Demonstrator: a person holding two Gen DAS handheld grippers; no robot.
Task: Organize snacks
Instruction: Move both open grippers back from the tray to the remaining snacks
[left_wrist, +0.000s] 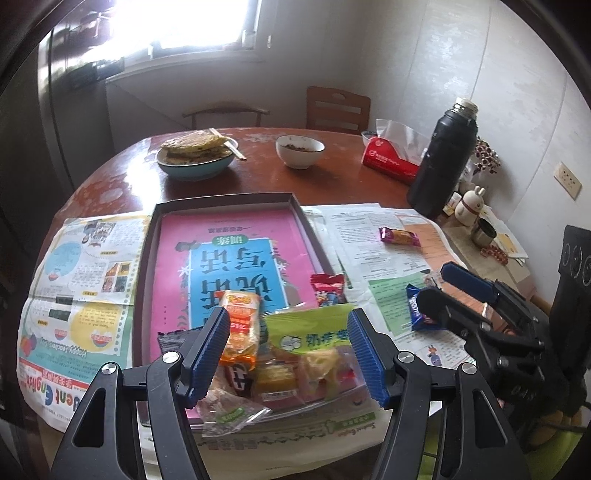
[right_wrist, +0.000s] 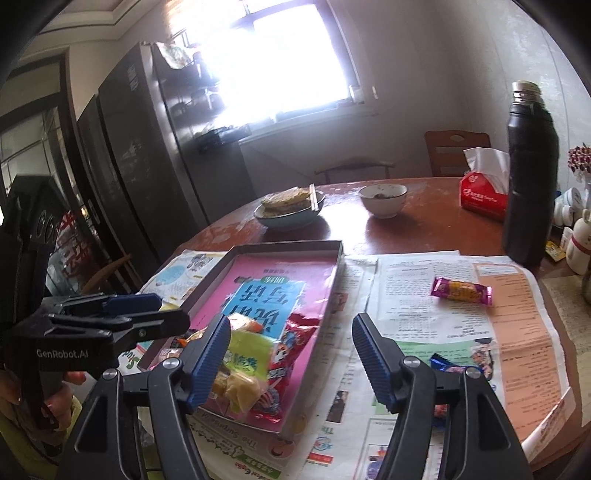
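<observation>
A shallow box (left_wrist: 225, 201) (right_wrist: 284, 245) with a pink and blue book in it holds several snacks at its near end: a green packet (left_wrist: 310, 332) (right_wrist: 245, 354), an orange packet (left_wrist: 240, 332) and a red packet (left_wrist: 327, 290) (right_wrist: 291, 339). My left gripper (left_wrist: 290, 350) is open and empty just above these snacks. My right gripper (right_wrist: 290, 356) is open and empty over the box's right edge and the newspaper; it also shows in the left wrist view (left_wrist: 443, 288). A blue snack (left_wrist: 419, 312) (right_wrist: 450, 367) and a purple-and-yellow snack (left_wrist: 400, 236) (right_wrist: 461, 290) lie on the newspaper, right of the box.
Newspapers (left_wrist: 85, 266) (right_wrist: 424, 295) cover the near part of the round wooden table (left_wrist: 266, 177). Farther back stand a bowl of flatbread with chopsticks (left_wrist: 197, 151), a small white bowl (left_wrist: 300, 151), a red tissue pack (left_wrist: 393, 158), a black thermos (left_wrist: 443, 158) and small figurines (left_wrist: 469, 203).
</observation>
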